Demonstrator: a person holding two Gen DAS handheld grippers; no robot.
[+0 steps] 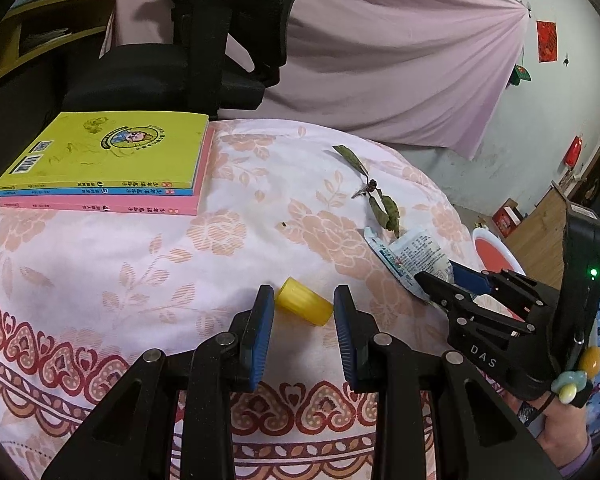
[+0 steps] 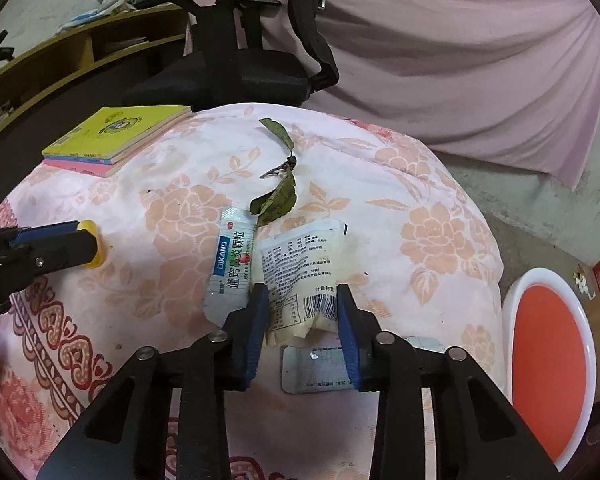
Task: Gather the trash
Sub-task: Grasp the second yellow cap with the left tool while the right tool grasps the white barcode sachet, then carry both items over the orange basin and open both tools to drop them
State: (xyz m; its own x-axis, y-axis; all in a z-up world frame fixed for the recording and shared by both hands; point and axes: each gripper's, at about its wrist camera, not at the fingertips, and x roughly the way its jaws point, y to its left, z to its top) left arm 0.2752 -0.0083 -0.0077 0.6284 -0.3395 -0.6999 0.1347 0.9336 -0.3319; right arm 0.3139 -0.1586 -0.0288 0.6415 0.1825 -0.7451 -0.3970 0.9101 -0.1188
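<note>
A yellow plastic cap (image 1: 304,306) lies on its side on the flowered tablecloth (image 1: 140,260), and my left gripper (image 1: 304,310) is shut on it, a blue pad on each end. In the right wrist view the same cap (image 2: 89,242) shows at the tip of that gripper. My right gripper (image 2: 302,320) is shut on a crumpled white printed packet (image 2: 300,272), which is squeezed between the pads. A blue and white sachet (image 2: 232,264) lies just left of it. A dry leafy twig (image 2: 278,184) lies beyond, and a flat grey packet (image 2: 316,368) lies under the gripper.
Three stacked books (image 1: 108,160), a yellow one on top, sit at the table's far left. A black office chair (image 1: 204,60) stands behind the table before a pink curtain. A round red seat with a white rim (image 2: 548,360) stands low at the right.
</note>
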